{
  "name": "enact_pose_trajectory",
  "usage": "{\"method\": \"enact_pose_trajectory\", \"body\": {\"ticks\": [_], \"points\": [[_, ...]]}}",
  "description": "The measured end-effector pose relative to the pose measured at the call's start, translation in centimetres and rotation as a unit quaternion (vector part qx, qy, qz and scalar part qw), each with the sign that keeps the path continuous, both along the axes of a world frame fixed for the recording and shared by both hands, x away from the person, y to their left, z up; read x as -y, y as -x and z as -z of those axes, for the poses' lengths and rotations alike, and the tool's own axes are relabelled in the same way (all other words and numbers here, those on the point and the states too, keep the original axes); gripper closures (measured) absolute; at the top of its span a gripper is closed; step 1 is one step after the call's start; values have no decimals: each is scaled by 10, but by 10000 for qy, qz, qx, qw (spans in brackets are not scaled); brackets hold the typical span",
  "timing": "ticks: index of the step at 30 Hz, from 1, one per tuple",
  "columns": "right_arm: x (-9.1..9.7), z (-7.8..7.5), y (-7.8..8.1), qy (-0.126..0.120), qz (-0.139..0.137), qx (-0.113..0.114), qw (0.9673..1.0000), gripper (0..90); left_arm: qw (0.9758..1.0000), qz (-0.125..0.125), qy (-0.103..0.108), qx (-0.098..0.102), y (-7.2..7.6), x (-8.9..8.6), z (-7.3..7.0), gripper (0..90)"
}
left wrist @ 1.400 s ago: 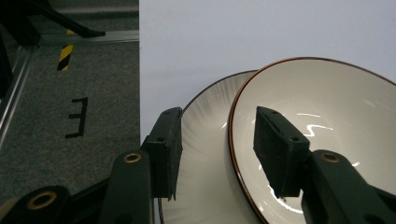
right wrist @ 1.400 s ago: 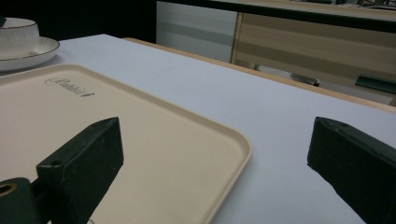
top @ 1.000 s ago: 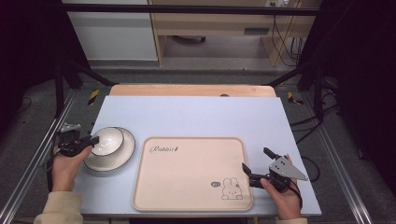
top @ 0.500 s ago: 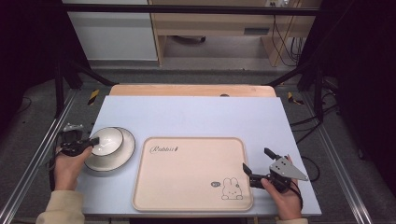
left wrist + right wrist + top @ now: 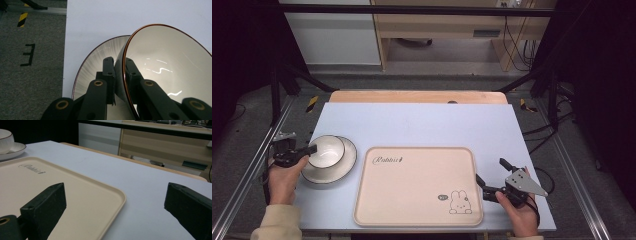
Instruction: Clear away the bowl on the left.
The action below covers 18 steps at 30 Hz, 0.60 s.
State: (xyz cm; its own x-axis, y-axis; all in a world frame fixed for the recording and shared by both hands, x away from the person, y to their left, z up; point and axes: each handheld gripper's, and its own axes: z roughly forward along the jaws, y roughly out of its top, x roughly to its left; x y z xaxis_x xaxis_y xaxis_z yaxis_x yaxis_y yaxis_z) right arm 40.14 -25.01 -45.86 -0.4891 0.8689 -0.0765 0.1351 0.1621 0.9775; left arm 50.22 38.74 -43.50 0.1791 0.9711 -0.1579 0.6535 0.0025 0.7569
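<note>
My left gripper (image 5: 119, 75) has just closed, clamping the white bowl's (image 5: 327, 150) rim, bowl sitting on its plate (image 5: 343, 168) left of the tray (image 5: 417, 185); my right gripper (image 5: 490, 180) stands wide open, empty, beside the tray's right edge.

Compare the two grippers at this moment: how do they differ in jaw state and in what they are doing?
The left gripper is shut on the bowl, one jaw inside the rim and one outside; the right gripper stands wide open with nothing between its jaws. The left sits over the plate; the right hovers at the tray edge. Both are black and hand-held.
</note>
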Motion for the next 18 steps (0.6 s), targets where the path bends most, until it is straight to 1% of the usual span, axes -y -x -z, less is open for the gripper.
{"method": "enact_pose_trajectory", "body": {"ticks": [4,5,6,7,9,10,11,12,13,15,16,17,18], "points": [[-1,1,0,87,-2,12,10000,40,10000,48,-64,42,2,5,-4,816],[-2,1,-1,87,2,3,10000,40,10000,27,-5,93,3,7,-4,816],[-2,1,-1,87,2,3,10000,40,10000,27,-5,93,3,7,-4,816],[-3,3,-3,71,4,-7,10000,40,9998,40,117,130,6,9,-4,816],[-6,5,-8,104,-66,-28,9999,42,9996,63,231,127,10,11,-4,816],[-8,6,-12,153,-135,-34,9998,42,9996,59,252,140,11,13,-4,816],[-10,8,-14,211,-173,-79,9996,42,9996,86,210,141,13,15,-5,816],[-10,8,-14,211,-173,-79,9996,42,9996,86,210,141,13,15,-5,816],[-14,7,-13,285,-203,-70,9994,42,9997,112,108,168,16,19,-7,816],[-16,4,-9,213,-247,21,9995,42,9997,90,98,212,21,21,-8,816],[-17,3,-8,191,-266,45,9995,40,9996,86,146,220,23,21,-8,816],[-18,2,-7,199,-270,51,9994,36,9996,86,146,220,23,21,-8,816],[-18,2,-7,205,-268,64,9994,34,9994,61,263,227,25,19,-7,816]]}}
